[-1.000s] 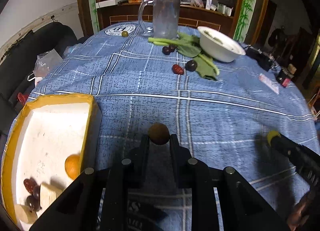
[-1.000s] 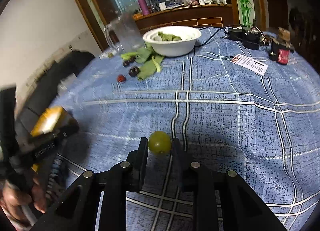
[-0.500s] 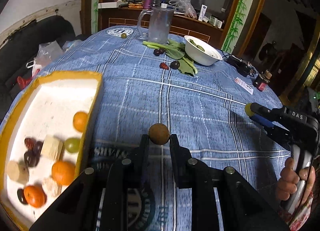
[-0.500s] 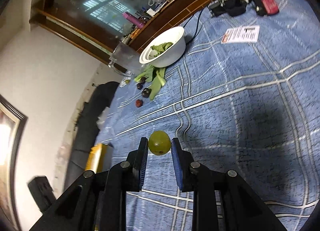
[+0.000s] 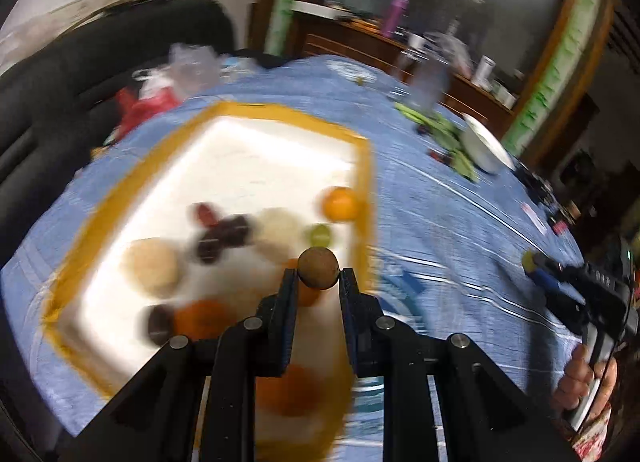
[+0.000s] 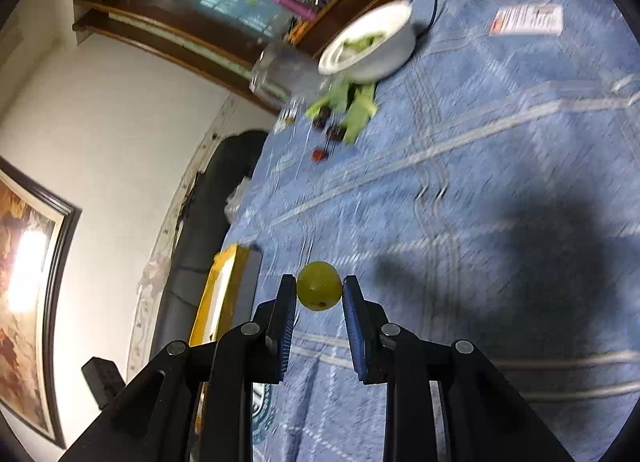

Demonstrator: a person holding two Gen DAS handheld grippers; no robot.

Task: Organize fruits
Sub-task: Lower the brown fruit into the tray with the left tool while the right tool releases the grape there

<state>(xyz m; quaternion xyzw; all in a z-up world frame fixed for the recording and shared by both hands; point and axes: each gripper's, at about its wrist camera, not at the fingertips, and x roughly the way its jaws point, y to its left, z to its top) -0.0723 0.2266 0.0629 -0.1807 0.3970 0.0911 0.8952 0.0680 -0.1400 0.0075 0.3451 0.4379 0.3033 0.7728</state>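
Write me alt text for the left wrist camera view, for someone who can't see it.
The left gripper pinches a small brown round fruit above a yellow-rimmed white tray that already holds oranges, dark fruits and a green grape. The blurred tray sits on a blue plaid tablecloth.

No legible text anywhere. Print on the white card (image 6: 527,20) lying on the tablecloth (image 6: 500,181) beyond the white bowl (image 6: 370,49): blurred past reading. Dark markings on the cloth beside the yellow-rimmed tray (image 5: 366,165): likewise smeared, unreadable.
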